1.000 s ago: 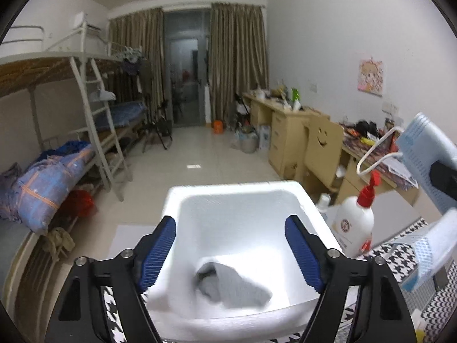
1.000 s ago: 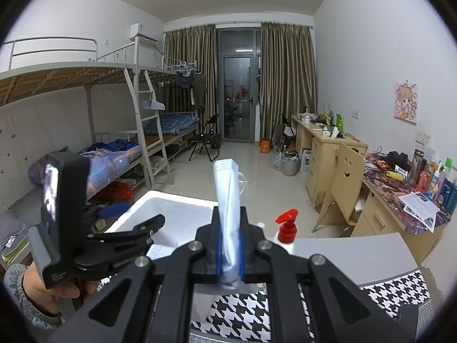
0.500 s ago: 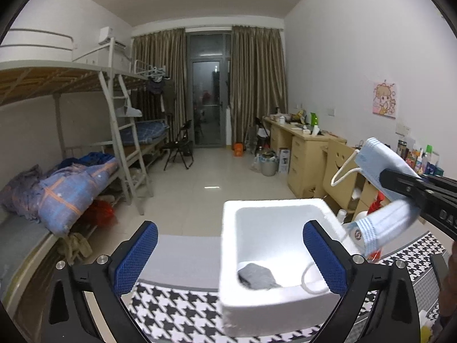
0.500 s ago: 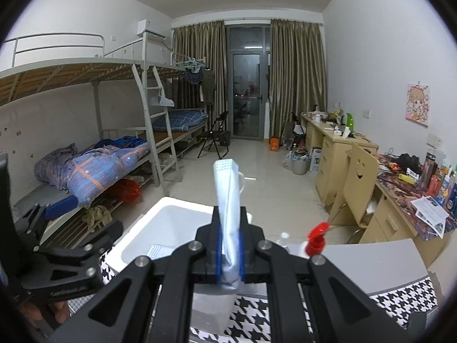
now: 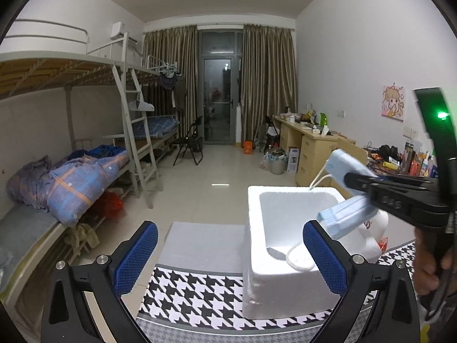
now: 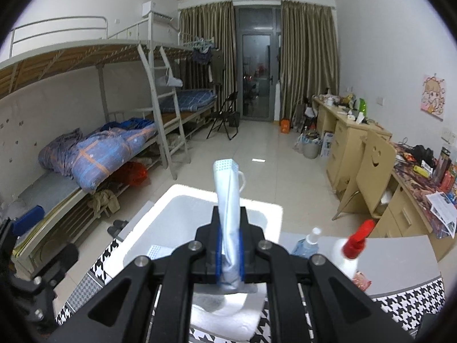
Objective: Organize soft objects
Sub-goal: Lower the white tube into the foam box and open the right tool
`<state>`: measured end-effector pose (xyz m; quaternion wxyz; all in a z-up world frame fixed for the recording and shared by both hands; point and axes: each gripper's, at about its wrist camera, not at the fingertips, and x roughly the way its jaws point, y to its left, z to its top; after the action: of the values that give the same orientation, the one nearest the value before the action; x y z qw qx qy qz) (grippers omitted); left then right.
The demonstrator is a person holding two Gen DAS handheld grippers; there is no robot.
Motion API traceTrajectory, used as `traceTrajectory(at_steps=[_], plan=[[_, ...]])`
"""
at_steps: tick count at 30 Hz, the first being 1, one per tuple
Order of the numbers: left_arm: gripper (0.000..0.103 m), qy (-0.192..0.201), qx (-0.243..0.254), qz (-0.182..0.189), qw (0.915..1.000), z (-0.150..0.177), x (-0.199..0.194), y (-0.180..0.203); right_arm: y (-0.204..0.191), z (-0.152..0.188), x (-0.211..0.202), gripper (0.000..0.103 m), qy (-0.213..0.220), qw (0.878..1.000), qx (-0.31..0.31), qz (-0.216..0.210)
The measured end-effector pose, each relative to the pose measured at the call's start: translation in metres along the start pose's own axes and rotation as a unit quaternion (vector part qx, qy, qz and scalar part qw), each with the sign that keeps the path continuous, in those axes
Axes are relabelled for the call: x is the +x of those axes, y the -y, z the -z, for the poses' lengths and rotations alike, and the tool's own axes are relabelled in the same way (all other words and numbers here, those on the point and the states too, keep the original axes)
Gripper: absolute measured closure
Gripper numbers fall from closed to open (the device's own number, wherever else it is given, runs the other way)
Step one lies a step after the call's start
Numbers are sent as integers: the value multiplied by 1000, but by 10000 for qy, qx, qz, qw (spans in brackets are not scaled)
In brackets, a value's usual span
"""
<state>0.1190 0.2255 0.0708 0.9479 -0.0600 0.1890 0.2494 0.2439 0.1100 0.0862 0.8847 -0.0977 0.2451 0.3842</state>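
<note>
Your right gripper [image 6: 230,253] pinches the light, floppy face mask [image 6: 227,200] mid-fold over the foam box [image 5: 285,260], probably securely, while your left gripper [image 5: 228,257] gapes wide, its 2 fingers empty.

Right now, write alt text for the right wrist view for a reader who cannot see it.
The right tongs are shut on a pale blue face mask, held upright over an open white foam box on a houndstooth cloth. Two bottles stand to the box's right; behind lies a dorm room with bunk beds and desks.

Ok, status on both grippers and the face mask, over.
Left gripper open, empty. Right gripper shut on blue face mask, over the white foam box. Path clear; spray bottle stands beside the box.
</note>
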Motion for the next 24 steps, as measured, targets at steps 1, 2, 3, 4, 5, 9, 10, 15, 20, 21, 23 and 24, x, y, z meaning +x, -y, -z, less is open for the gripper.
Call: traceTrajectory(at_steps=[1, 2, 3, 4, 5, 9, 10, 15, 20, 21, 23, 24], plan=[[1, -4, -17, 3, 10000, 1, 0, 0, -1, 1, 3, 91, -40, 10000, -10, -8], [1, -9, -24, 2, 10000, 3, 0, -1, -2, 2, 6, 91, -92, 10000, 4, -19], [1, -19, -15, 2, 10000, 4, 0, -1, -3, 2, 9, 91, -113, 9999, 12, -37], [1, -27, -5, 9, 10000, 5, -1, -1, -4, 2, 10, 90, -128, 9999, 6, -45], [1, -32, -6, 12, 10000, 6, -1, -1, -4, 2, 12, 89, -138, 9999, -2, -13], [1, -55, -15, 29, 10000, 7, -1, -2, -4, 3, 18, 57, -221, 9998, 24, -3], [1, -61, -14, 32, 10000, 8, 0, -2, -3, 3, 18, 46, -229, 9997, 43, 15], [1, -72, -22, 45, 10000, 7, 1, -3, -4, 4, 15, 31, -265, 9996, -66, 97], [1, -55, -14, 23, 10000, 9, 1, -3, -4, 4, 1, 21, -161, 9998, -60, 37], [1, -50, -18, 30, 10000, 9, 0, -4, -4, 4, -3, 19, -140, 9999, -37, 43], [1, -26, 2, 8, 10000, 9, -2, -2, -3, 5, -11, 19, -87, 9999, -27, 57], [1, -14, 17, 1, 10000, 10, -4, 0, -3, 5, -16, 18, -68, 9999, -33, 73]])
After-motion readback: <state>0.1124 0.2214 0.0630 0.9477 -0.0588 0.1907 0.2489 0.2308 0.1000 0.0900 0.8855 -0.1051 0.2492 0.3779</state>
